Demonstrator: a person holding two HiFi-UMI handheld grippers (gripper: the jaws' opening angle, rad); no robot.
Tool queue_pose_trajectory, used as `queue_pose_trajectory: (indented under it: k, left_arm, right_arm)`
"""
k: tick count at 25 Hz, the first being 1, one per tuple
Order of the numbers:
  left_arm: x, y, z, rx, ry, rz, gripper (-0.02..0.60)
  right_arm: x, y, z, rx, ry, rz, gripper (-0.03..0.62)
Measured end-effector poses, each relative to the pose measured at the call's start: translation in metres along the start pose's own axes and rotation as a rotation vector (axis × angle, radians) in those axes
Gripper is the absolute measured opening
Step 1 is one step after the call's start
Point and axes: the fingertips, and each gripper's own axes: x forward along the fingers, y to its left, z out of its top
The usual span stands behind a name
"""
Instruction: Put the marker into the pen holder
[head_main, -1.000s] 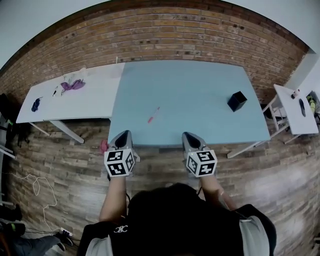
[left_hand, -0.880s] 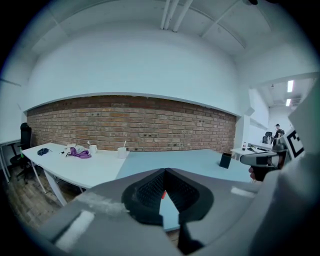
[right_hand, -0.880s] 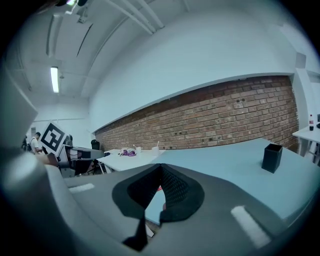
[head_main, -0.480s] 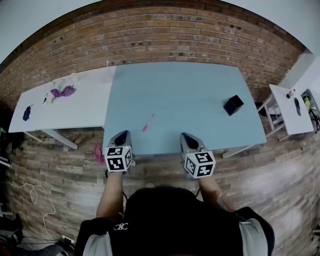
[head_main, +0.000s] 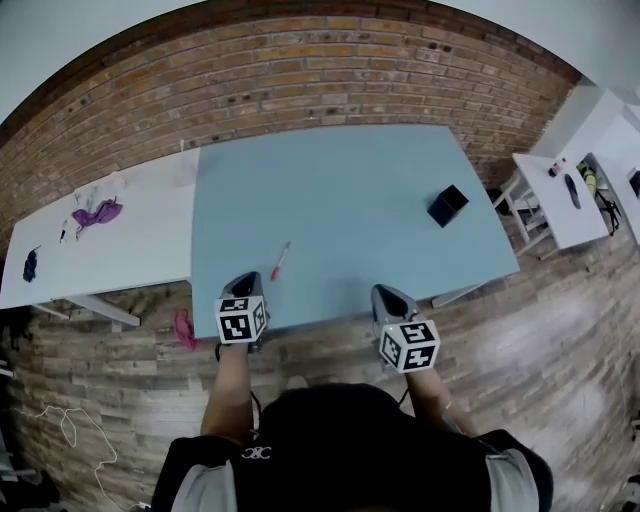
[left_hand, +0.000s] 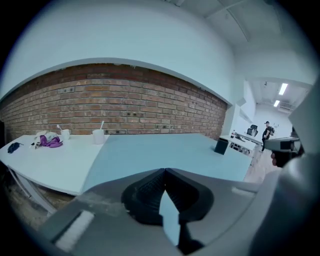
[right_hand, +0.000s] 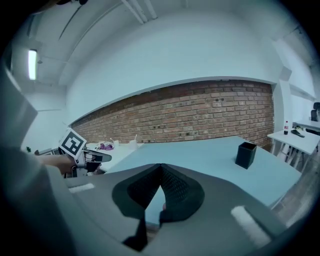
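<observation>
A pink marker (head_main: 280, 261) lies on the light blue table (head_main: 350, 200), near its front left edge. The black square pen holder (head_main: 447, 205) stands upright at the table's right side, also seen from the right gripper view as the pen holder (right_hand: 245, 154). My left gripper (head_main: 246, 284) hovers at the table's front edge, just below and left of the marker, shut and empty, tips meeting (left_hand: 164, 170). My right gripper (head_main: 388, 297) is at the front edge further right, shut with nothing held, jaw tips touching (right_hand: 161, 165).
A white table (head_main: 110, 235) adjoins on the left with a purple cloth (head_main: 96, 213), cups (left_hand: 98, 136) and small items. Another white table (head_main: 565, 195) stands at the right. A pink object (head_main: 183, 328) lies on the wood floor. A brick wall runs behind.
The view has shifted right and nearer, so the tables slid left in the picture. Both grippers stay shut at the table's front edge; the marker and holder have not moved on the table.
</observation>
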Motion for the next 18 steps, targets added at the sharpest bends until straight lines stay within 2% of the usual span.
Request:
queue_pose_trajectory:
  k: [8, 12, 18]
  left_arm:
    - [0.052, -0.001, -0.016, 0.015, 0.058, -0.056, 0.039]
    - [0.075, -0.014, -0.026, 0.05, 0.098, -0.104, 0.087]
    - [0.112, -0.021, -0.048, 0.168, 0.146, -0.139, 0.128]
  right_arm:
    - [-0.04, -0.034, -0.024, 0.04, 0.057, -0.137, 0.005]
    - [-0.06, -0.043, -0.03, 0.034, 0.074, -0.175, 0.005]
    - [-0.085, -0.055, -0.05, 0.057, 0.121, -0.239, 0.005]
